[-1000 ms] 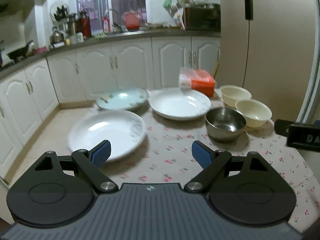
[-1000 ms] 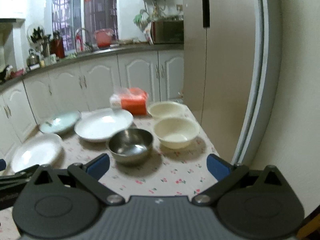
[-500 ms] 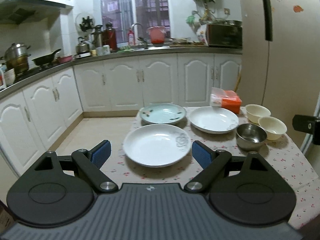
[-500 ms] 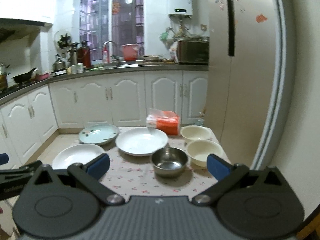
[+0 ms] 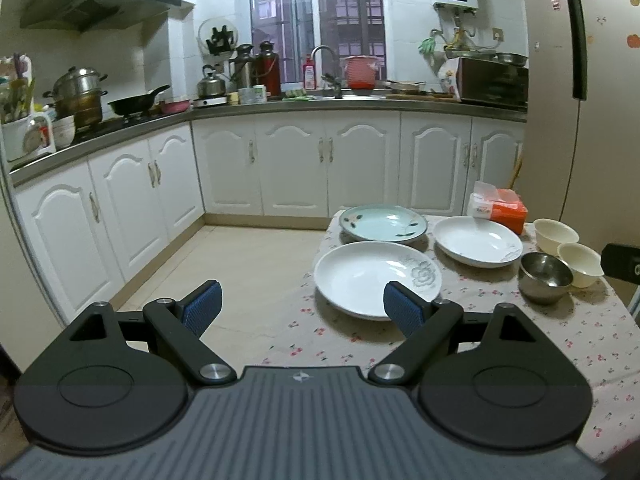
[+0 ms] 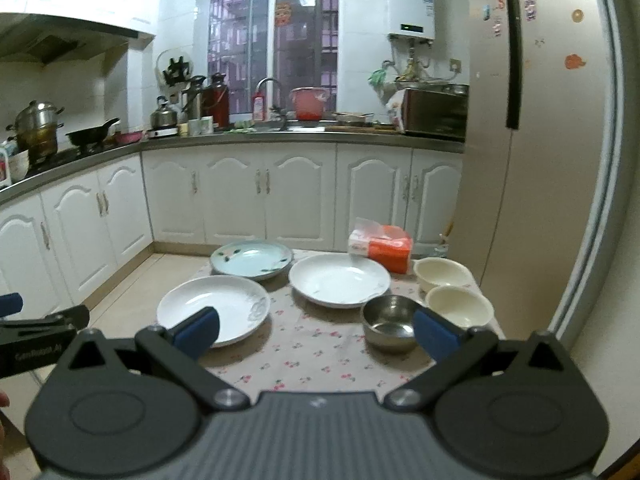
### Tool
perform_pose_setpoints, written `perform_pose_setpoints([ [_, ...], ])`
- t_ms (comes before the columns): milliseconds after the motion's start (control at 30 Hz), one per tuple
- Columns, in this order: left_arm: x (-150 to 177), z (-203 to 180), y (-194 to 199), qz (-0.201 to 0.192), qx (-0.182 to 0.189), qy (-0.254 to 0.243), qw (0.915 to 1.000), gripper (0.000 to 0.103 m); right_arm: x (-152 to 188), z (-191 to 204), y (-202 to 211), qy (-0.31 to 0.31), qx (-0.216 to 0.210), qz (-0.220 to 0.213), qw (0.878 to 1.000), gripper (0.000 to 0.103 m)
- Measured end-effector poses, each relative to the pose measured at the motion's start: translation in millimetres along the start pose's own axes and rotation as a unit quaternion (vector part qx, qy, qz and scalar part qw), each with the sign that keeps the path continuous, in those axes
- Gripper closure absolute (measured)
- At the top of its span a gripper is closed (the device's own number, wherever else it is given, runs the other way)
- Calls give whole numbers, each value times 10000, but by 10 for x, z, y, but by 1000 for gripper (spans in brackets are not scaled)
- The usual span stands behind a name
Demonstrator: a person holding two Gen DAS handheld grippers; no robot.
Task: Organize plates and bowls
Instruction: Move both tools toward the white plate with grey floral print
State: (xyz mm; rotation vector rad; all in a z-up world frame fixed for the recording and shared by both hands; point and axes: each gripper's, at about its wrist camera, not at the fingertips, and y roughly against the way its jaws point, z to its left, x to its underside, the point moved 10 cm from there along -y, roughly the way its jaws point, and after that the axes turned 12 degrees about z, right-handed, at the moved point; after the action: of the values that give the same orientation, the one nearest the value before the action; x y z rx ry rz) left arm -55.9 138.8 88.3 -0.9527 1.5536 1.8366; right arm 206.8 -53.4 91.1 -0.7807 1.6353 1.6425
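Observation:
On the cherry-print tablecloth (image 5: pixel 460 320) lie a near white plate (image 5: pixel 376 278) (image 6: pixel 212 310), a far white plate (image 5: pixel 478 240) (image 6: pixel 339 280) and a pale green plate (image 5: pixel 382 222) (image 6: pixel 251 258). A steel bowl (image 5: pixel 545 276) (image 6: pixel 391 322) stands beside two cream bowls (image 5: pixel 580 262) (image 6: pixel 459 305), the farther cream bowl (image 5: pixel 556 234) (image 6: pixel 442 273) behind. My left gripper (image 5: pixel 301 306) is open, held back above the table's near left side. My right gripper (image 6: pixel 314 334) is open too, above the near edge. Both hold nothing.
An orange tissue pack (image 5: pixel 500 209) (image 6: pixel 382 246) lies at the table's far end. The fridge (image 6: pixel 540 160) stands right of the table. White cabinets (image 5: pixel 320 168) and a cluttered counter run along the back and left. Tiled floor (image 5: pixel 224 268) lies left of the table.
Both grippers have pulled back and risen away from the table, so the dishes look smaller and farther. The left one has also shifted left. Nothing on the table moved.

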Motion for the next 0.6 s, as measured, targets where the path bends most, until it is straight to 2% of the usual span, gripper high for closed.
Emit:
perform_pose_setpoints([
  [400, 53, -70, -30, 90, -182, 225, 9995, 0, 92, 272, 67, 268, -449, -26, 9986, 1],
  [600, 108, -147, -6, 155, -98, 140, 9997, 0, 129, 246, 69, 375, -388, -53, 9985, 1],
])
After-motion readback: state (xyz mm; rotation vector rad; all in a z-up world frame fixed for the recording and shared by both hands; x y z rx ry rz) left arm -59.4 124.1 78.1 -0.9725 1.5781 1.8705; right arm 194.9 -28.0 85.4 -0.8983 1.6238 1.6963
